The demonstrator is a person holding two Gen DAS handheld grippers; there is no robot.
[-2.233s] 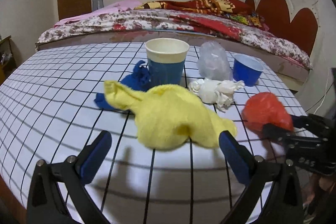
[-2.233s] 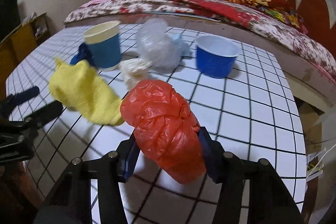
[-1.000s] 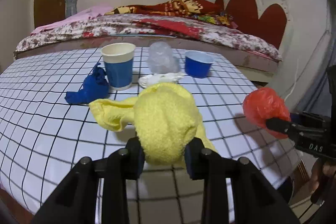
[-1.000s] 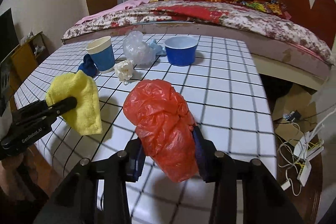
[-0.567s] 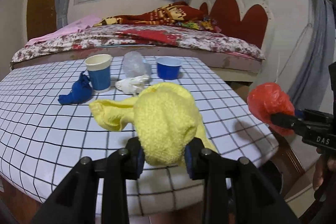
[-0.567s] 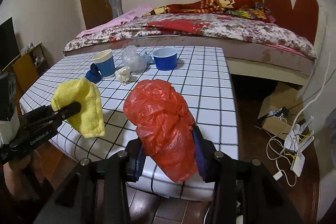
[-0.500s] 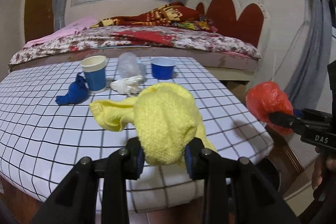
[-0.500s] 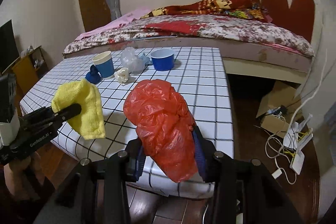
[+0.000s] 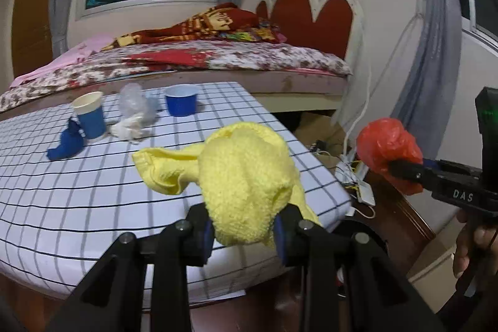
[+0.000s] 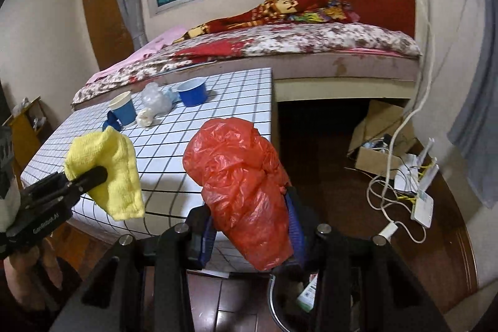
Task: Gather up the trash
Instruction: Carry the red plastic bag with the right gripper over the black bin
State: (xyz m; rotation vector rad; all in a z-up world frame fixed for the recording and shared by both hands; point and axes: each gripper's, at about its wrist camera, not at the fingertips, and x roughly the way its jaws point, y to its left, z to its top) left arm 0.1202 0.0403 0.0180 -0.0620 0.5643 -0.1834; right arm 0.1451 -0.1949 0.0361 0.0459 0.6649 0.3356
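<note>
My left gripper [image 9: 244, 234] is shut on a yellow cloth [image 9: 246, 176], held in the air off the table's front right corner; it also shows in the right wrist view [image 10: 105, 173]. My right gripper [image 10: 250, 231] is shut on a crumpled red plastic bag [image 10: 246, 185], held above the rim of a dark bin [image 10: 280, 297] on the floor. The red bag also shows in the left wrist view [image 9: 386, 148]. On the checked table [image 9: 77, 192] stand a blue paper cup [image 9: 90, 114], a blue bowl [image 9: 180, 103], a clear plastic bag [image 9: 133, 105], a white paper wad [image 9: 129, 129] and a blue cloth [image 9: 67, 142].
A bed [image 10: 280, 45] stands behind the table. A cardboard box [image 10: 376, 142], cables and a white router [image 10: 421, 204] lie on the dark wood floor to the right. A grey curtain [image 9: 426, 58] hangs by the right wall.
Both grippers, still holding the cloth and bag, have pulled back and to the right, off the table. The floor and bin rim have come into the right wrist view.
</note>
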